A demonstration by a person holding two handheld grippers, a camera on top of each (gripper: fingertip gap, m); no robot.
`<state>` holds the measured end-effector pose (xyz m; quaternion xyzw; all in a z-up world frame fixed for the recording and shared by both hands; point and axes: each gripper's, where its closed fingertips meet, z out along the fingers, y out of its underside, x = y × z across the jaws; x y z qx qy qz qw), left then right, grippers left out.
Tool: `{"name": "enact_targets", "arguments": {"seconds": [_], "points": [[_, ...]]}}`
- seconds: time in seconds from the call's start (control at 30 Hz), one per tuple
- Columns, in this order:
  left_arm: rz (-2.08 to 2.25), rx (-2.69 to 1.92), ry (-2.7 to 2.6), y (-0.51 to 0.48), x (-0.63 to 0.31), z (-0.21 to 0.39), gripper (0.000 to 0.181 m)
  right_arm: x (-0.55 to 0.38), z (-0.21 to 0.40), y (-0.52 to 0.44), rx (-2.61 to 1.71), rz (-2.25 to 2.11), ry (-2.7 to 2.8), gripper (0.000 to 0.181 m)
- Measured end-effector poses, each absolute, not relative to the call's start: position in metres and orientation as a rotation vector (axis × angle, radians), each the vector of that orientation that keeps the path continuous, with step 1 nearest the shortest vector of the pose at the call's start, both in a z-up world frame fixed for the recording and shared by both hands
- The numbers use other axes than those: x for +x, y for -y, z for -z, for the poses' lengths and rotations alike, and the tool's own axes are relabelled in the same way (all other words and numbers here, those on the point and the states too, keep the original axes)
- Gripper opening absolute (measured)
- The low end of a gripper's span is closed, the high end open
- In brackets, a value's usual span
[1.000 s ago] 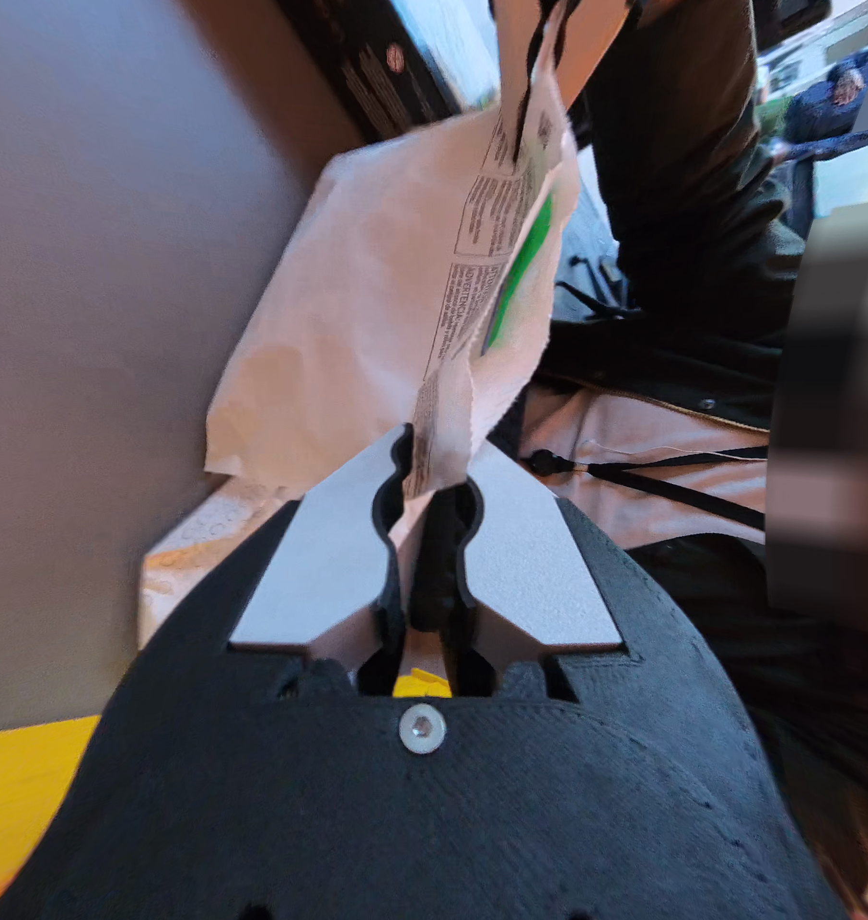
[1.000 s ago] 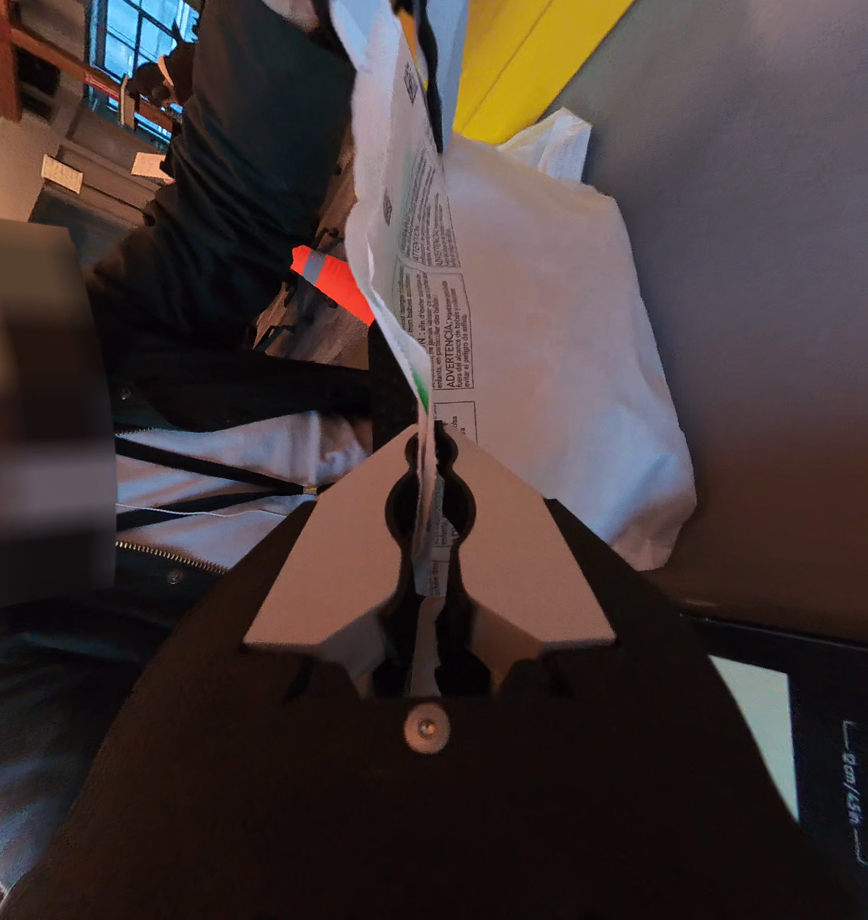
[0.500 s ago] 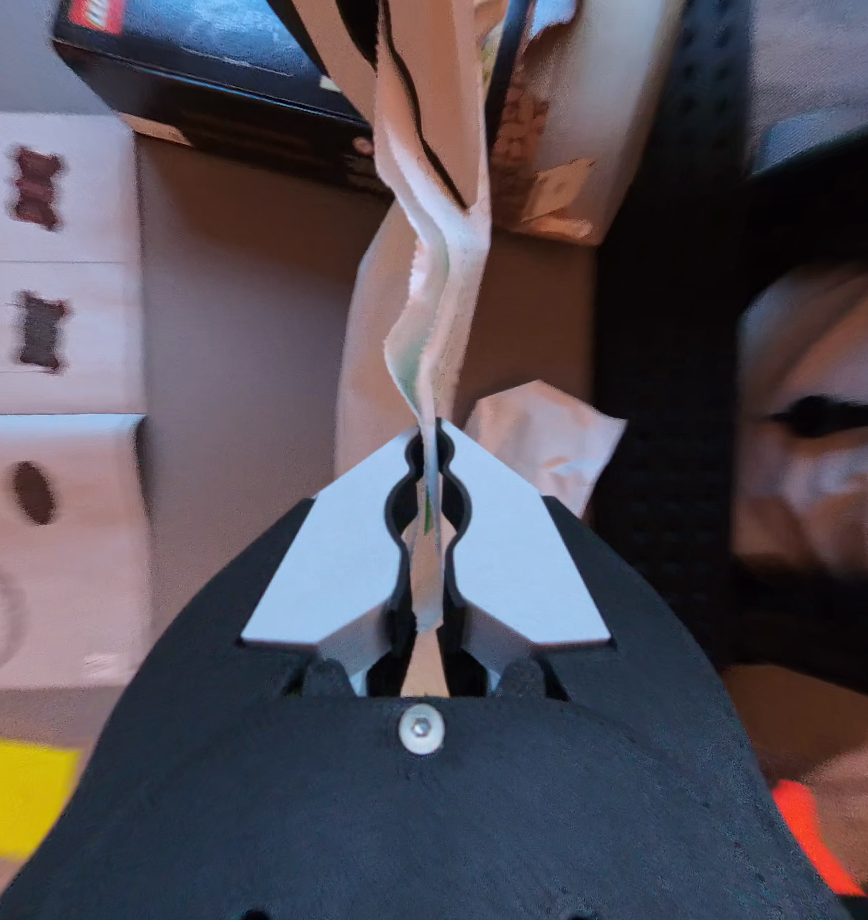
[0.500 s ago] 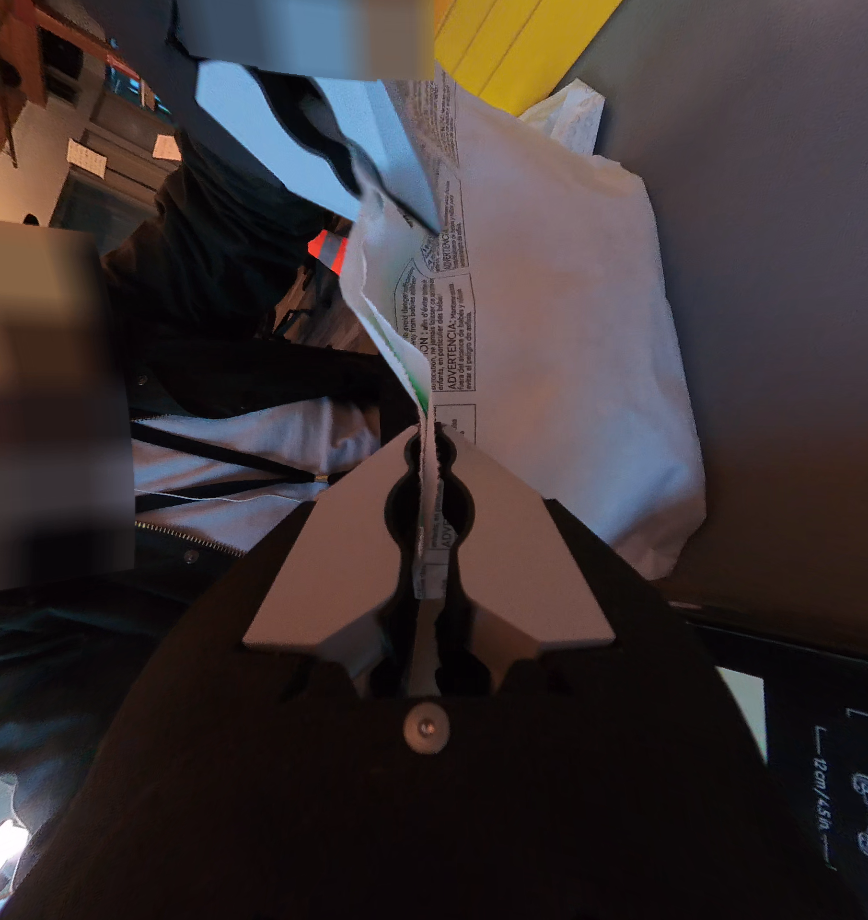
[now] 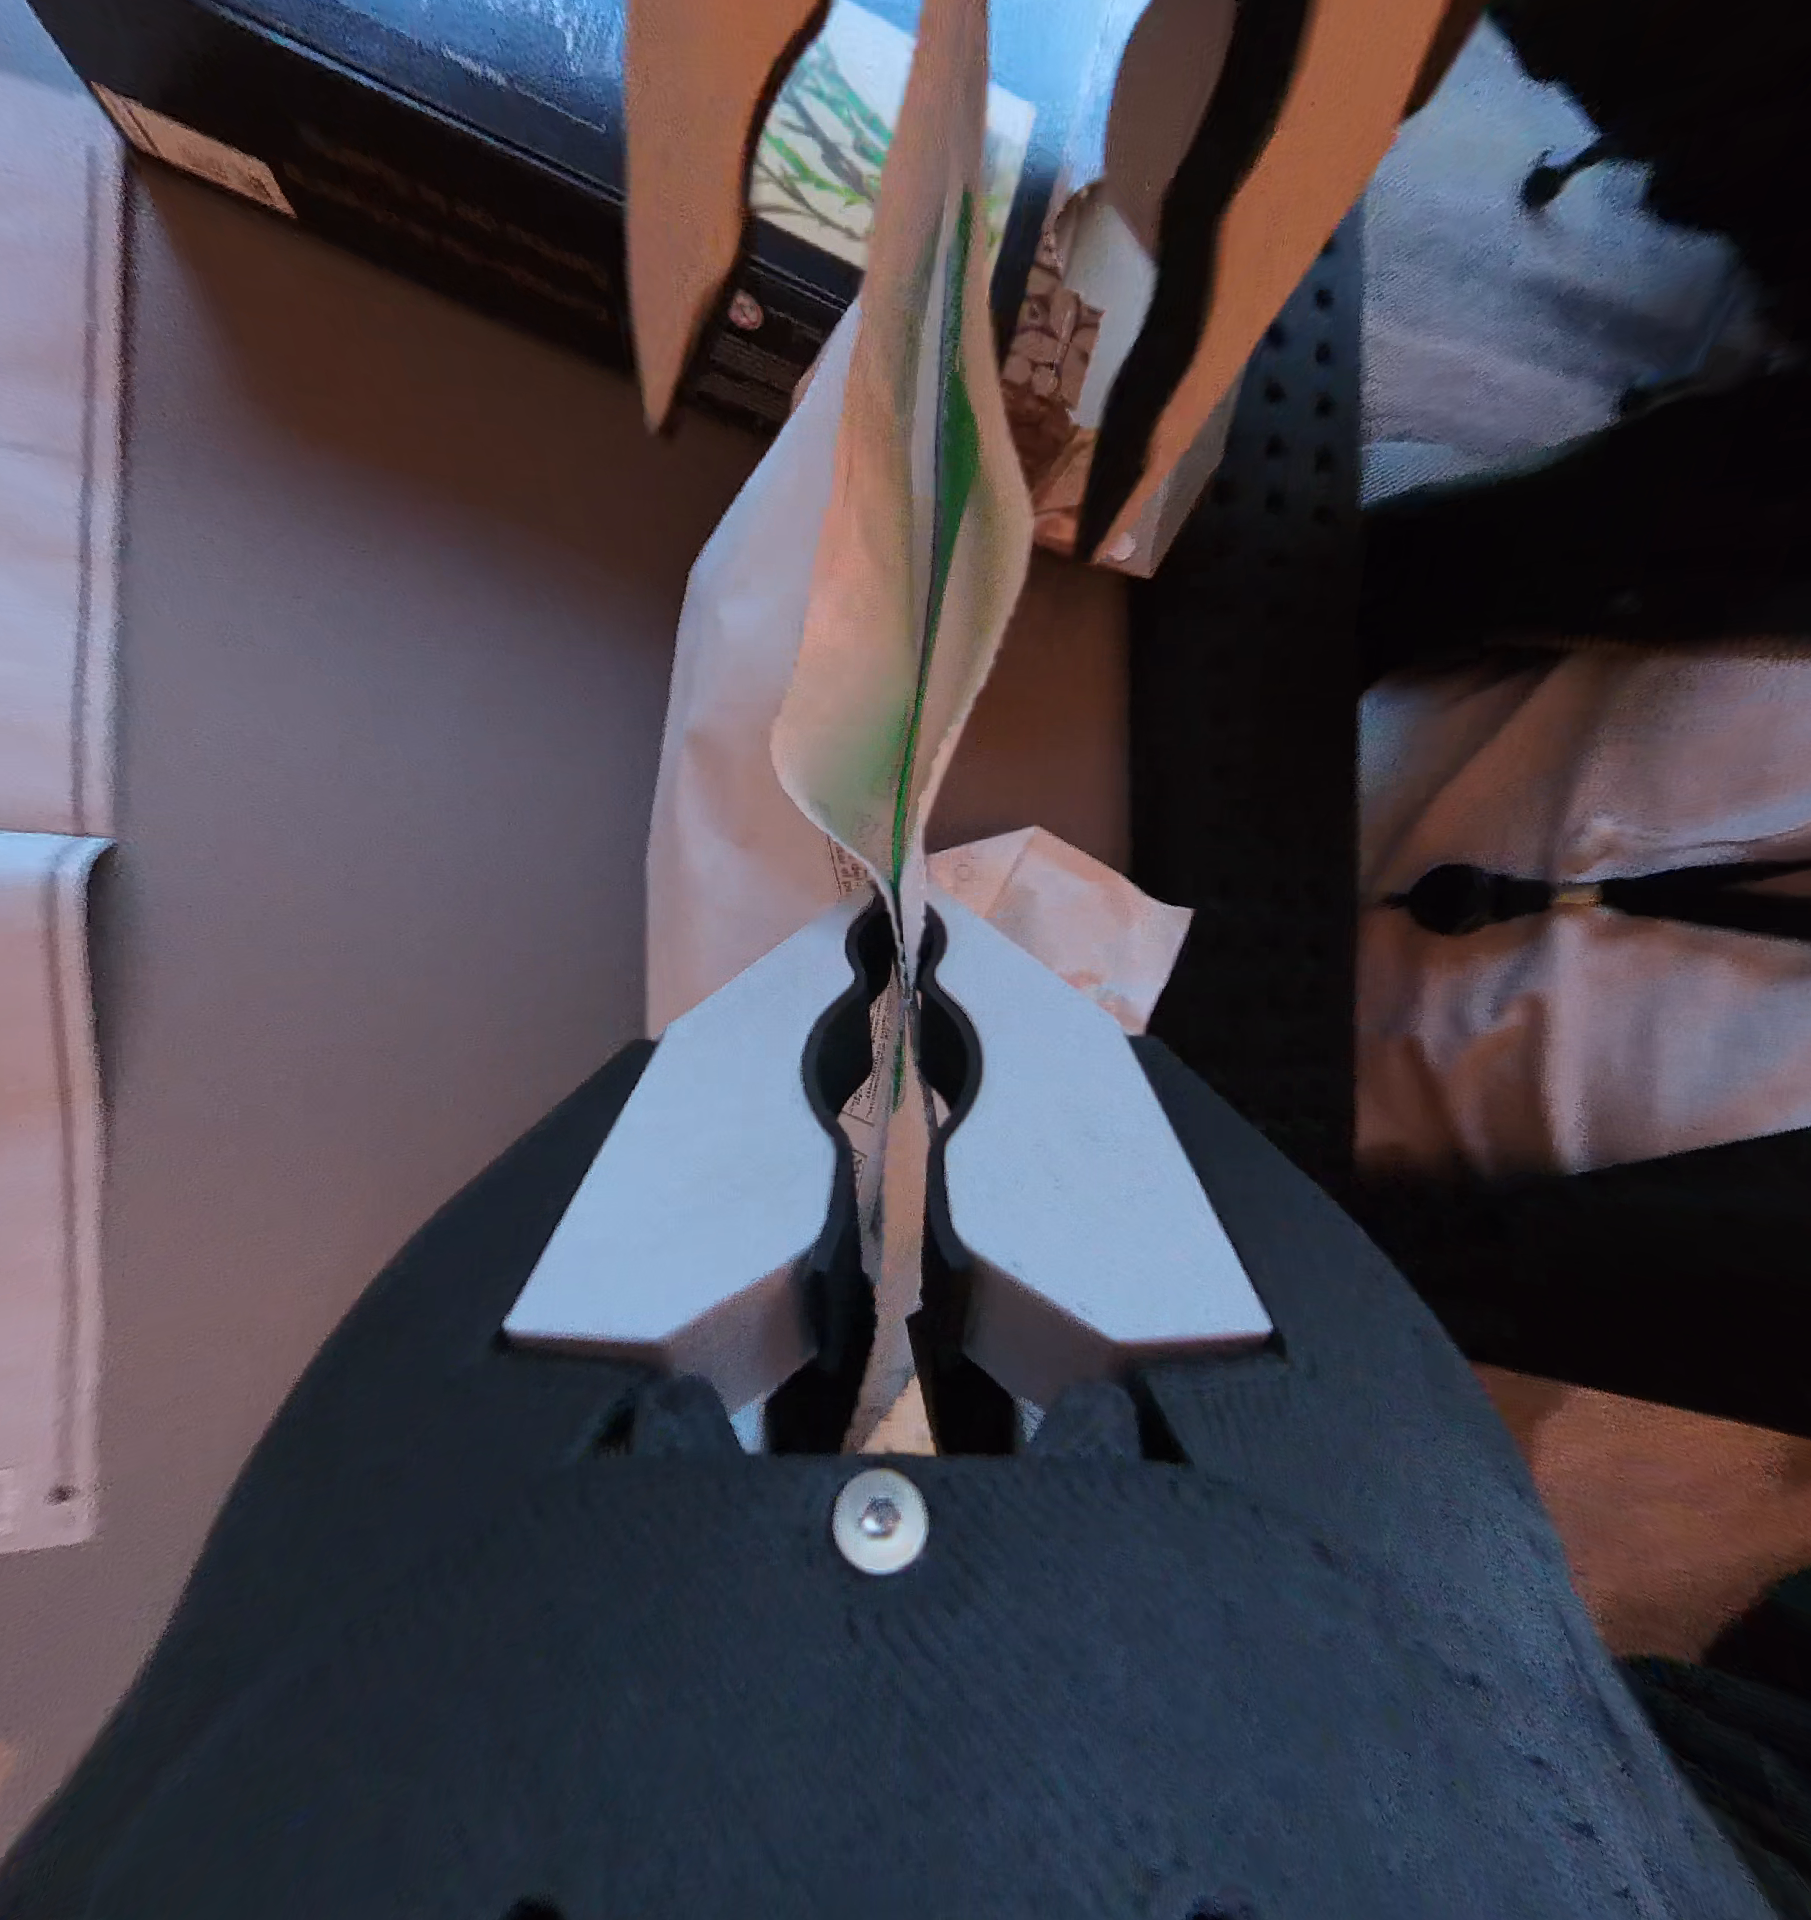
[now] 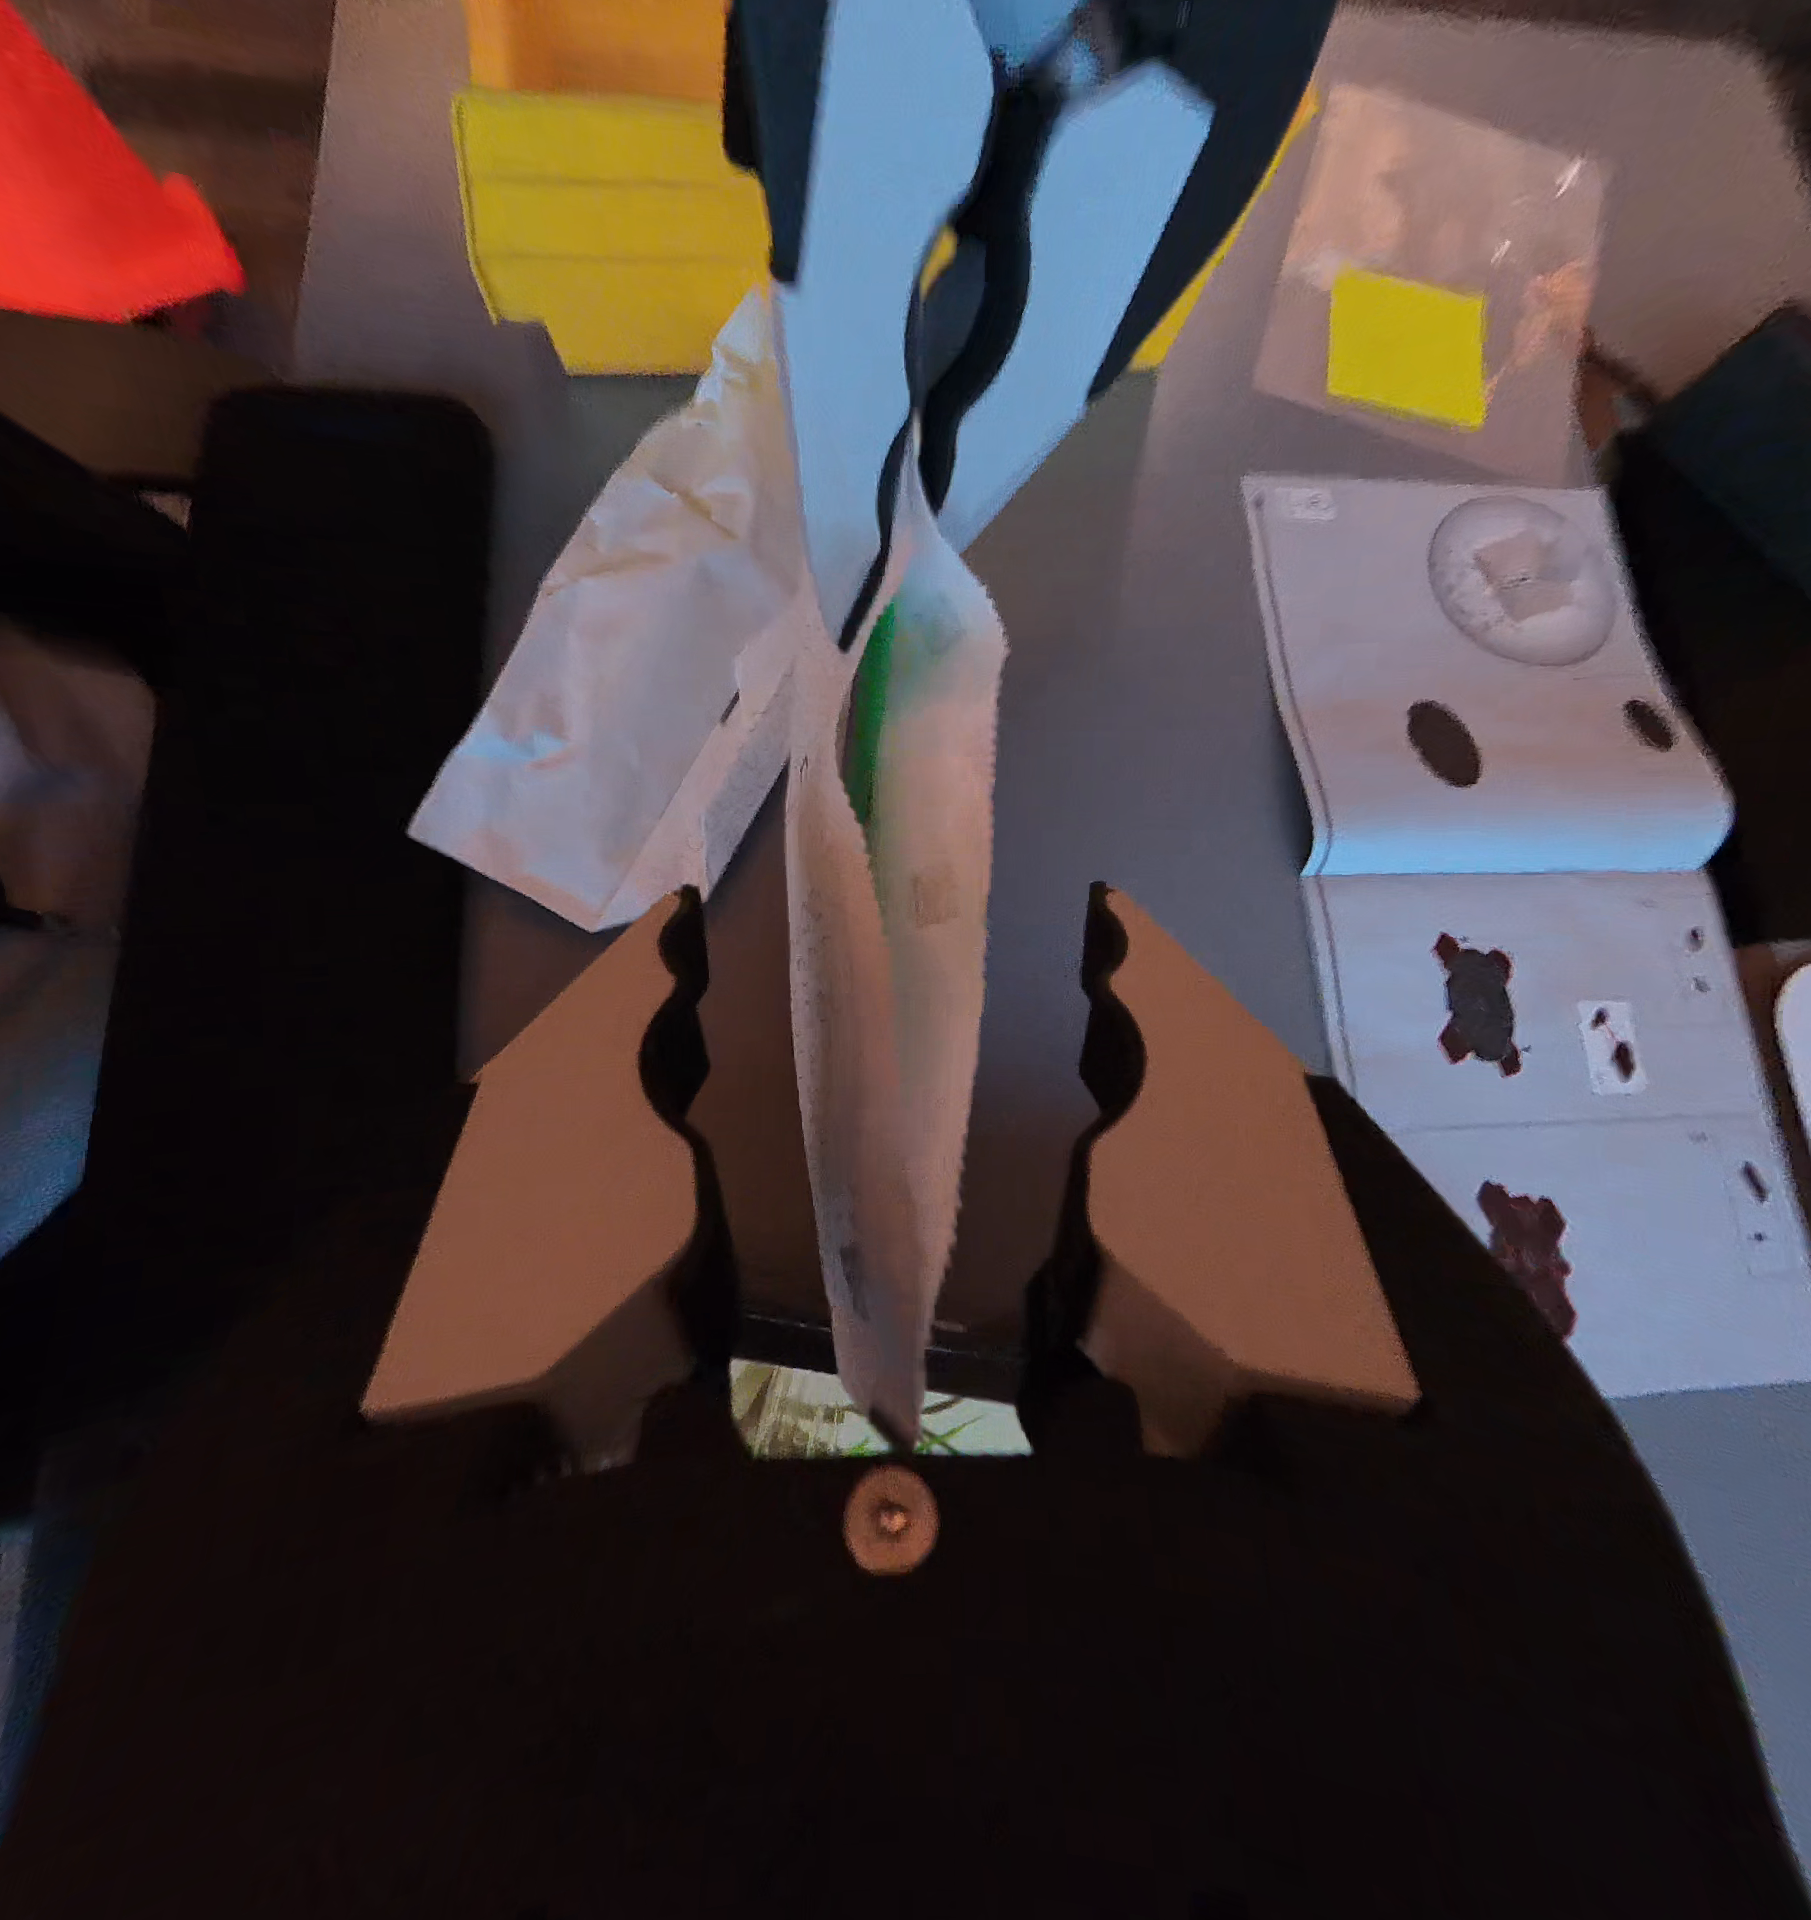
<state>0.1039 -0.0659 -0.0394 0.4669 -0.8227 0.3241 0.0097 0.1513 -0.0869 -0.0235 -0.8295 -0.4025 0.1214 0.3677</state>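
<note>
I am clamping the left hand-held gripper (image 5: 906,935) on the white paper bag's (image 5: 880,582) edge; my right hand-held gripper (image 6: 890,914) is standing wide, gripping nothing.

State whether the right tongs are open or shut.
Open: the right tongs stand wide apart, the white paper bag hanging untouched between them.

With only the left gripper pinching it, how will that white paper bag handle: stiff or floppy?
Probably floppy: the paper bag twists and creases above the left gripper. Likely light, since one thin edge pinch carries it. It may tear; its edge looks ragged. The right gripper stands open around it.
</note>
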Motion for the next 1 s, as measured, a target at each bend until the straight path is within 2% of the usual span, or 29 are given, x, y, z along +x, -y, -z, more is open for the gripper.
{"name": "enact_targets", "arguments": {"seconds": [0.03, 0.07, 0.1, 0.13, 0.17, 0.3, 0.47, 0.57, 0.67, 0.73, 0.8, 0.93, 1.0], "points": [[-0.997, 1.450, 2.620, 0.064, 0.105, 0.039, 0.000, 0.151, 0.034, 0.086, -2.212, -0.324, 1.067, 0.072], [-0.981, 1.450, 2.654, 0.063, 0.104, 0.038, 0.000, 0.149, 0.046, 0.091, -2.307, -0.391, 1.117, 0.059], [-0.964, 1.449, 2.670, 0.061, 0.103, 0.038, 0.000, 0.147, 0.055, 0.097, -2.389, -0.478, 1.151, 0.018], [-0.948, 1.457, 2.678, 0.058, 0.101, 0.038, 0.000, 0.144, 0.056, 0.094, -2.423, -0.559, 1.103, 0.006], [-0.948, 1.471, 2.676, 0.055, 0.099, 0.037, 0.000, 0.143, 0.056, 0.092, -2.439, -0.622, 1.066, 0.003], [-1.040, 1.568, 2.659, 0.042, 0.097, 0.018, 0.003, 0.135, 0.043, 0.079, -2.350, -0.710, 0.960, 0.000], [-1.438, 1.807, 2.744, 0.011, 0.107, -0.063, 0.056, 0.132, -0.009, 0.077, -2.268, -0.746, 0.778, 0.000], [-1.849, 1.888, 2.760, 0.006, 0.095, -0.129, 0.066, 0.148, -0.051, 0.097, -2.256, -0.736, 0.584, 0.000], [-2.221, 1.813, 2.865, 0.030, 0.076, -0.163, 0.061, 0.174, -0.085, 0.147, -2.207, -0.716, 0.365, 0.000], [-2.300, 1.763, 2.983, 0.058, 0.078, -0.155, 0.043, 0.194, -0.098, 0.194, -2.160, -0.684, 0.219, 0.000], [-2.095, 1.730, 3.038, 0.096, 0.096, -0.116, 0.050, 0.213, -0.104, 0.243, -2.090, -0.680, 0.046, 0.000], [-1.678, 1.612, 3.211, 0.167, 0.151, -0.033, 0.047, 0.239, -0.092, 0.331, -1.978, -0.662, -0.245, 0.000], [-1.532, 1.518, 3.293, 0.195, 0.177, -0.003, 0.051, 0.245, -0.080, 0.366, -1.952, -0.633, -0.347, 0.000]]}}
